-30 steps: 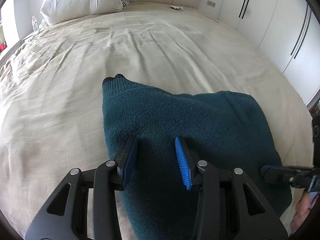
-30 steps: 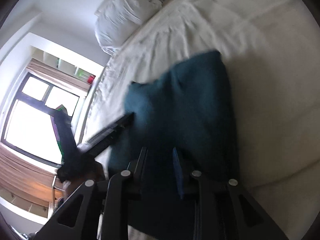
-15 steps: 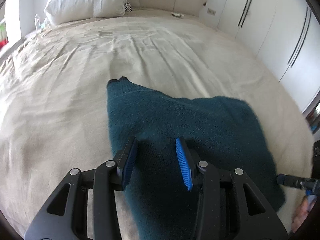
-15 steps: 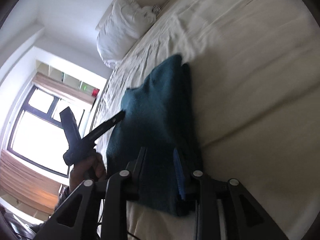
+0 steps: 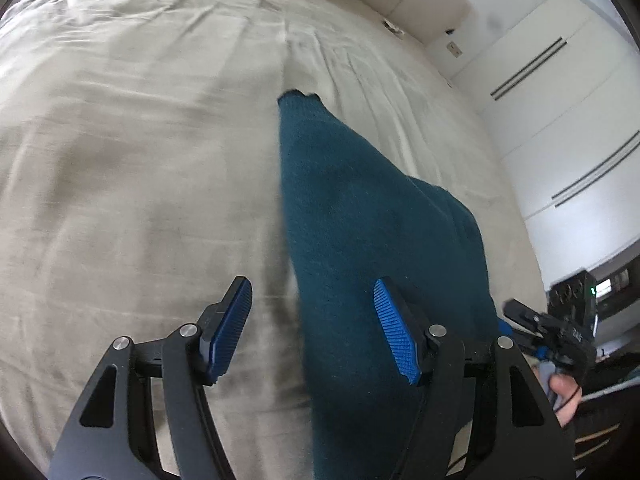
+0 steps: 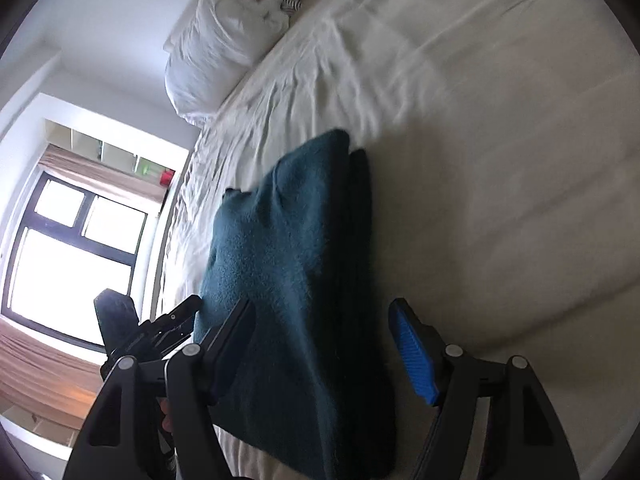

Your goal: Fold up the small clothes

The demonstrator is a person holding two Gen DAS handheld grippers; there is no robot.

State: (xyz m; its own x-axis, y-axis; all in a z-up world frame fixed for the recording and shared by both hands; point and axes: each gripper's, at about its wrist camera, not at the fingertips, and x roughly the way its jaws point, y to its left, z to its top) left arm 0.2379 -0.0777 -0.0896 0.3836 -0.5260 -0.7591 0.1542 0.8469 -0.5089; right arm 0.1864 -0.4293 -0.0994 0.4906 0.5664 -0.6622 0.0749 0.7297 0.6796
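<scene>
**A:** Where is our teal sweater (image 5: 360, 240) now?

**B:** It lies folded on the bed sheet (image 5: 140, 160), near our edge of the bed. We can see a ribbed cuff or hem (image 5: 298, 100) poking out at the far end.

**A:** Are we holding it?

**B:** No. Our left gripper (image 5: 314, 328) has just been opening. Its jaws stand wide over the near left edge of the sweater, and the pads do not pinch it. Our right gripper (image 6: 332, 344) has just been opening too. The sweater lies under the gap, but nothing is squeezed.

**A:** How will it feel when we pick it up?

**B:** Soft, thick and floppy, we think. It is fuzzy wool, so it should not slip. It will not break, but it will sag and the layers could slide apart.

**A:** So where should we grab?

**B:** At the two near corners, we think, pinching all the layers together, one gripper on each side.
</scene>
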